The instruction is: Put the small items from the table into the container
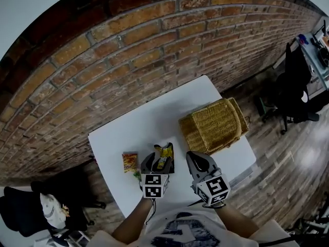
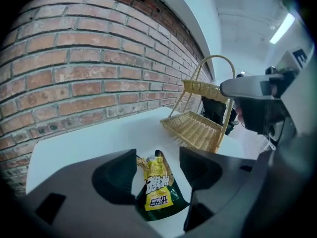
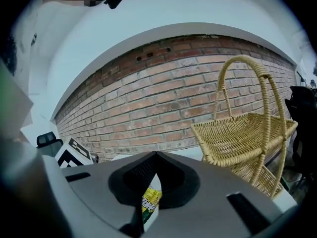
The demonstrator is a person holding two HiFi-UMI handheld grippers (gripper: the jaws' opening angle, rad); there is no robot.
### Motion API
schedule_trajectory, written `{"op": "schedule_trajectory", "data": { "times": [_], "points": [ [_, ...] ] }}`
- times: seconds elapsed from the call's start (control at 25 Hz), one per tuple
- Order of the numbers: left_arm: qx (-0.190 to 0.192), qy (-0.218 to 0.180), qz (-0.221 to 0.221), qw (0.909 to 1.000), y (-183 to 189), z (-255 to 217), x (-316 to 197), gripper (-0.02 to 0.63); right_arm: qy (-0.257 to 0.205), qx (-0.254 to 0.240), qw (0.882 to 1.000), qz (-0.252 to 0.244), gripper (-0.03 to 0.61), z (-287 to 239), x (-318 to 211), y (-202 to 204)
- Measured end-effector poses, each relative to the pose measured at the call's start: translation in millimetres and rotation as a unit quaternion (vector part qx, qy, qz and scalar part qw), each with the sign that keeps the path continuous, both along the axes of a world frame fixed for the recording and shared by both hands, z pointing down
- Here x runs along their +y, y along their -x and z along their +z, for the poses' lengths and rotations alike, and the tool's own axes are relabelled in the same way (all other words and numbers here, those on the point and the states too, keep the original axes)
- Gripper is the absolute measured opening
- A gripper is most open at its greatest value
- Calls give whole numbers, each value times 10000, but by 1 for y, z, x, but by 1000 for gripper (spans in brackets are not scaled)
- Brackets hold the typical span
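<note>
Left gripper, jaws wide, is straddling the yellow-green snack packet, which is lying flat on the table, its long axis running along the jaws' line. Right gripper, jaws together and empty, is hovering alongside. Wicker basket is sitting ahead-right, apparently empty.

Grey left gripper and right gripper carry marker cubes.
</note>
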State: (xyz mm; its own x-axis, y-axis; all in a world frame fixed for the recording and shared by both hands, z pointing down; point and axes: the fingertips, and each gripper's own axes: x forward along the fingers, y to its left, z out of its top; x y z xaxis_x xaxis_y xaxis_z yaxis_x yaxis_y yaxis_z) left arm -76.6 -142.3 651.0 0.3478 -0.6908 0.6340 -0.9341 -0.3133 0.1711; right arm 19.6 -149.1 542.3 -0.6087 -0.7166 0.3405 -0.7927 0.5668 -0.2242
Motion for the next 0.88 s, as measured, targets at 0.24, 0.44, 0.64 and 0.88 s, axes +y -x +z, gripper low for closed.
{"op": "schedule_trajectory", "data": {
  "times": [0.24, 0.44, 0.64, 0.88],
  "points": [
    [-12, 430, 0, 9991, 1, 35, -6, 316, 171, 83, 9997, -132, 20, 18, -11, 5],
    [-35, 697, 2, 9976, 4, 57, -8, 316, 289, 103, 9992, -237, 20, 29, -17, 11],
    [-47, 906, 21, 9959, 2, 76, -10, 316, 371, 112, 9988, -287, 20, 38, -25, 13],
    [-65, 1085, 167, 9939, -3, 85, -13, 314, 453, 167, 9982, -342, 20, 45, -30, 15]
  ]
}}
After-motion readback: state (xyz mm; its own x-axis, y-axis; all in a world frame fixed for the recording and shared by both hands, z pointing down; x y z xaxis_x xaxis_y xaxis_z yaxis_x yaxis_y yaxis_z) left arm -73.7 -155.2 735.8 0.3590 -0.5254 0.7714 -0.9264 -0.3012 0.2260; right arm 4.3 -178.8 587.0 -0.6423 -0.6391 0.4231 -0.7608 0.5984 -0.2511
